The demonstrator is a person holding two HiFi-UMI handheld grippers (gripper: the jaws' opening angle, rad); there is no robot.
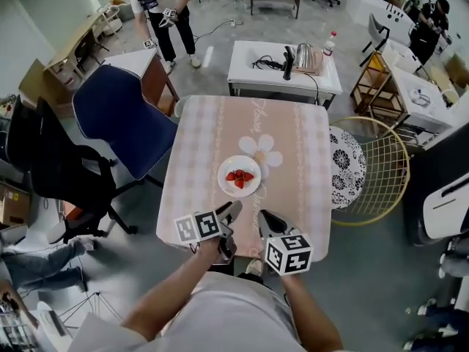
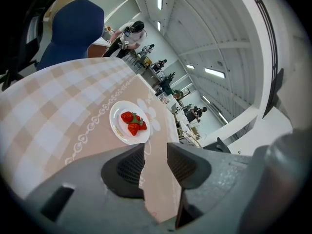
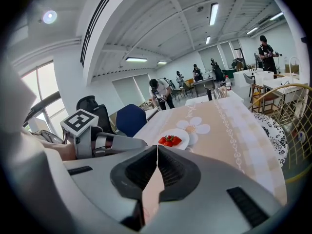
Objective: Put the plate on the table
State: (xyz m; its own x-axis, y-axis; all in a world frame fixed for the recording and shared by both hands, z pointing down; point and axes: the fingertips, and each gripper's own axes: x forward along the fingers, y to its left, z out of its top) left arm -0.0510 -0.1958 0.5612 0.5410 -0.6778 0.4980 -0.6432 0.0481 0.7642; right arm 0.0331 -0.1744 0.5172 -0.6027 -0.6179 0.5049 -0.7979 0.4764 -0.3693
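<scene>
A white plate (image 1: 226,182) with strawberries (image 1: 239,176) rests near the middle of the table (image 1: 293,145), which wears a pink checked cloth. Both grippers hover over the table's near edge, short of the plate and apart from it. My left gripper (image 1: 230,213) is open by a narrow gap with nothing between its jaws. In the left gripper view the plate (image 2: 117,122) lies ahead of the left gripper (image 2: 156,149). My right gripper (image 1: 267,220) is shut and empty. From the right gripper (image 3: 156,151) the plate (image 3: 185,135) shows ahead, with the left gripper (image 3: 122,143) beside it.
A blue chair (image 1: 121,119) and a black office chair (image 1: 51,167) stand left of the table. A gold wire chair (image 1: 377,171) with a patterned cushion (image 1: 344,167) stands right. A white table (image 1: 282,79) with a kettle is behind. A person (image 1: 165,13) stands far back.
</scene>
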